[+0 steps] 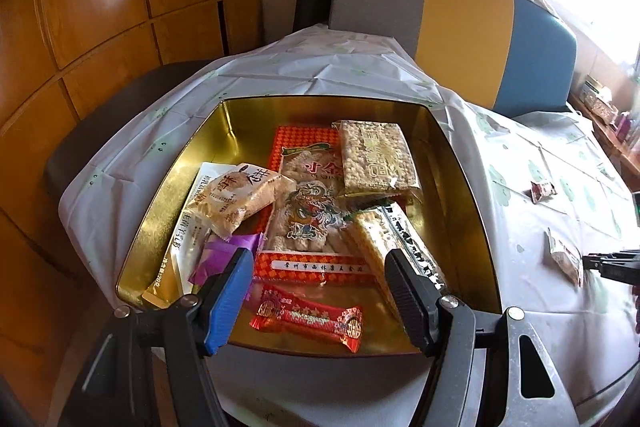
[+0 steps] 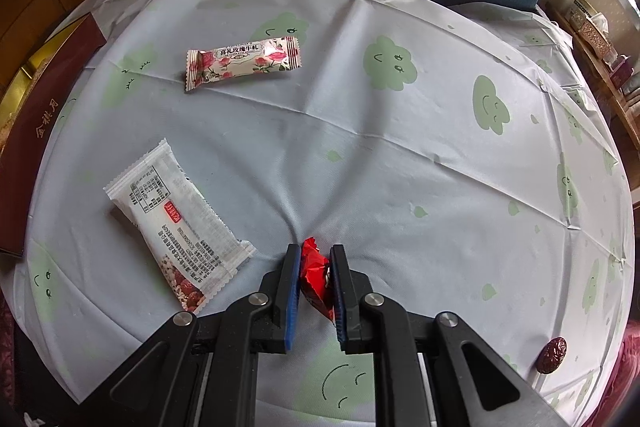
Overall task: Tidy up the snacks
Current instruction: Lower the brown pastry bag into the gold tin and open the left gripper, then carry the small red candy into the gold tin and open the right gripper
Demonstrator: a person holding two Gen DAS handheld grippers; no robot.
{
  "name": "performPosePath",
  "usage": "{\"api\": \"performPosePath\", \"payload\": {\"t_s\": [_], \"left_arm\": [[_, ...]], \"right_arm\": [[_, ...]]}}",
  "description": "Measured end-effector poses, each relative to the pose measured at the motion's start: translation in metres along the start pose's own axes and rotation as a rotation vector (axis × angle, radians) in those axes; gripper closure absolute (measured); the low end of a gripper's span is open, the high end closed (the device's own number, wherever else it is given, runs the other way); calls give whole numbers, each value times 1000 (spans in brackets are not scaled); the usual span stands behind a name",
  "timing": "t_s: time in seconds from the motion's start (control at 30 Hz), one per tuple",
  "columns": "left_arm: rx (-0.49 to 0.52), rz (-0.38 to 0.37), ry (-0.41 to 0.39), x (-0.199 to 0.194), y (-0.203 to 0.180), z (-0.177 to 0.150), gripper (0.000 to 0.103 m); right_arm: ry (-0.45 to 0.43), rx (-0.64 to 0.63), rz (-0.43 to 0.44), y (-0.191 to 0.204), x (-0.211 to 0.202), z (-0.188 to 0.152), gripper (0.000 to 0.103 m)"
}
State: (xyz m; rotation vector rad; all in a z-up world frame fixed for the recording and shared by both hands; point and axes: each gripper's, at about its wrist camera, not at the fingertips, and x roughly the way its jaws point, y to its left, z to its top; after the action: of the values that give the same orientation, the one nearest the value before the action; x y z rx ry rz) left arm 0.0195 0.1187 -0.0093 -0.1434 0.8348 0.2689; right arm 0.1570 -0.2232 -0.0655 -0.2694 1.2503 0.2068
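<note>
**Seven snacks in the tin, three loose on the cloth, one in the right claw**

The gold tin [image 1: 224,123] is sitting on the table's white cloth [image 2: 360,155] with its lid off, and seven wrapped snacks are lying inside it: one large orange-red packet [image 1: 308,195] in the middle, one puffed-rice bar [image 1: 376,157] against the far right side, one pale biscuit pack [image 1: 240,199] to the left of the middle, one white pouch [image 1: 188,227] under it, one purple wrapper [image 1: 224,259] near the front left, one long rice cake pack [image 1: 396,247] toward the front right, and one red candy bar [image 1: 308,317] at the front edge. The left gripper [image 1: 316,295] is hovering over the tin's front edge, its jaws standing wide apart with nothing between them

To the right of the tin, outside it, the right gripper [image 2: 315,279] is pointing steeply down at the cloth, its jaws squeezing one small red candy [image 2: 316,275]. Between it and the tin, one white snack pack [image 2: 180,219] is lying face down, and one rose-printed nougat [image 2: 242,63] is lying farther back. One dried date [image 2: 552,349] is resting well away from the tin, at the cloth's right edge
</note>
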Motion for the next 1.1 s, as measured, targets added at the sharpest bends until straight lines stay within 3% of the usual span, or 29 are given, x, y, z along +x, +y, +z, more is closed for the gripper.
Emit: {"api": "performPosePath", "payload": {"t_s": [0.93,1.1], "left_arm": [[4,-25,30,1,6,-14,34],[-17,-24,30,2,14,-15,34]], "right_arm": [[6,23,-20,2,-2,1,89],[-11,40,26,13,-14,4,89]]}}
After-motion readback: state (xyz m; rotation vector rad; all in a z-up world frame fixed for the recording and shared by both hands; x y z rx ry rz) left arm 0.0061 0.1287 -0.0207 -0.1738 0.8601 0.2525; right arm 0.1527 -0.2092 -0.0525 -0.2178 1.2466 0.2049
